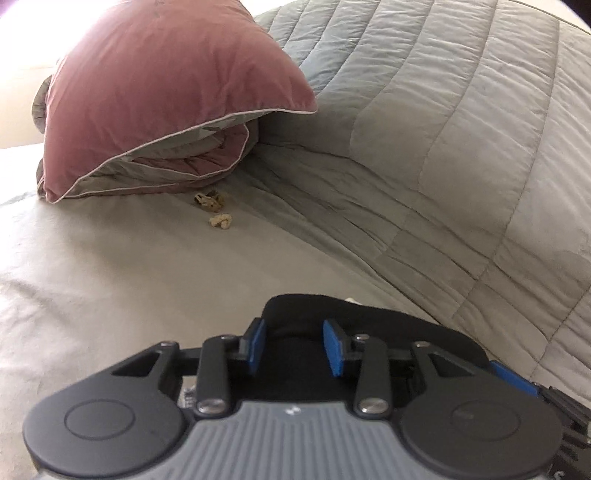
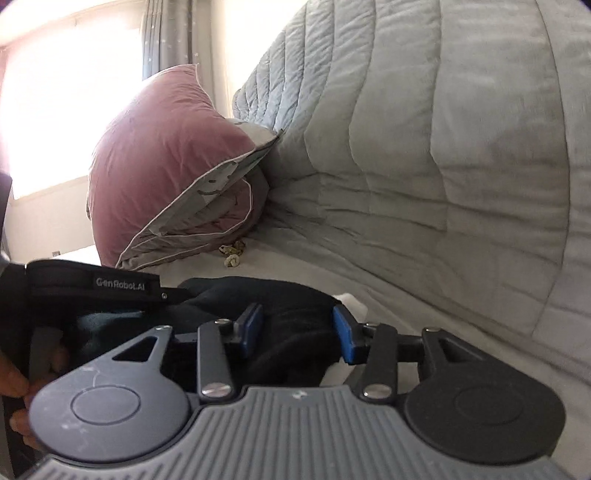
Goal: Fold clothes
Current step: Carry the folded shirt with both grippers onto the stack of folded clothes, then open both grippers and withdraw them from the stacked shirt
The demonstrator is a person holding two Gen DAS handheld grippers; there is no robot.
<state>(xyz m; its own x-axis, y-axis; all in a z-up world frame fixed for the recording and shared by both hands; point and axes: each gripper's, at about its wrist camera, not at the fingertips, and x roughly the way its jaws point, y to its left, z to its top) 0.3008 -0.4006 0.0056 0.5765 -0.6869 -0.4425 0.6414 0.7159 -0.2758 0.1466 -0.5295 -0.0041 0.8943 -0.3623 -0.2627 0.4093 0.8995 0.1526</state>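
2 hand-held grippers work low over a bed covered with a pale sheet [image 1: 110, 266]. The left gripper [image 1: 295, 345] has its blue pads [image 1: 334, 347] partly apart, and a black garment [image 1: 369, 325] lies between and just ahead of them; the pads do not visibly press on the cloth. The right gripper [image 2: 301, 334] stands a little wider, its 2 blue pads [image 2: 343, 338] set on either side of the same dark garment [image 2: 280, 306], again with no clear pinch. A scrap of white fabric [image 2: 352, 302] shows just beyond its right pad.

To the left of the right gripper sits the body of the left one, with a strap reading "GenRobot.AI" [image 2: 120, 283], and fingers of a hand [image 2: 14, 384] at the frame's left edge.

Well ahead of both grippers, a folded pink and grey duvet [image 1: 173, 92] is heaped up. 2 small beige crumpled bits [image 1: 221, 220] lie on the sheet near its base. Ahead and to the right rises a large grey quilted bedspread [image 1: 461, 129]. Beyond the duvet, a bright window and a curtain [image 2: 173, 33] show.
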